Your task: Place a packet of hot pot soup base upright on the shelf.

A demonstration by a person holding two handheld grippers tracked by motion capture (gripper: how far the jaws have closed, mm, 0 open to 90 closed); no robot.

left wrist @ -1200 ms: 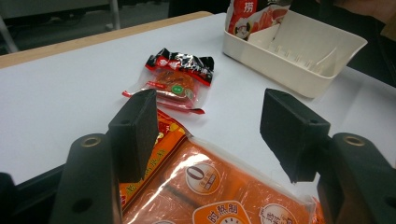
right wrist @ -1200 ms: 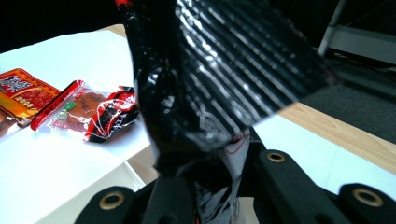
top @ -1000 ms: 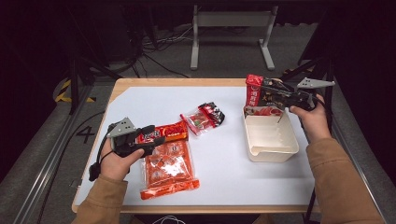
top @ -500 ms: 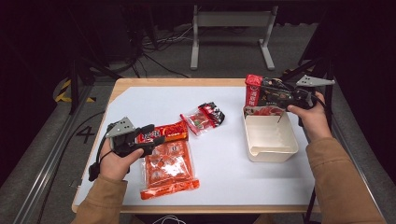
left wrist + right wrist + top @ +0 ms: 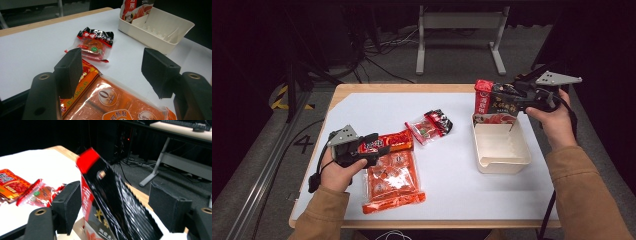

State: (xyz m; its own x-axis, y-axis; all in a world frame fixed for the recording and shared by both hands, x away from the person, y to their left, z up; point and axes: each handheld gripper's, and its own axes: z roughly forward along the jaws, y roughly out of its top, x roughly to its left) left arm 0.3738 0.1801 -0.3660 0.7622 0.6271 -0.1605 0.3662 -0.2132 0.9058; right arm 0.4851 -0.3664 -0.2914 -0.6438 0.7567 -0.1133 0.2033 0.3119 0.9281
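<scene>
opening just now, right gripper [image 5: 113,207] jaws wide, released red-black box [image 5: 499,102]; left gripper [image 5: 112,72] open, empty.

Red-and-black pouch [image 5: 492,100]: glossy, with a red top band; stands tilted with its lower end inside the cream tray [image 5: 517,160], at the tray's far end.
Cream tray: rectangular, open-topped, on the desk's right side.
Orange packet [image 5: 392,182]: flat, clear-windowed, lying near the desk's front left.
</scene>
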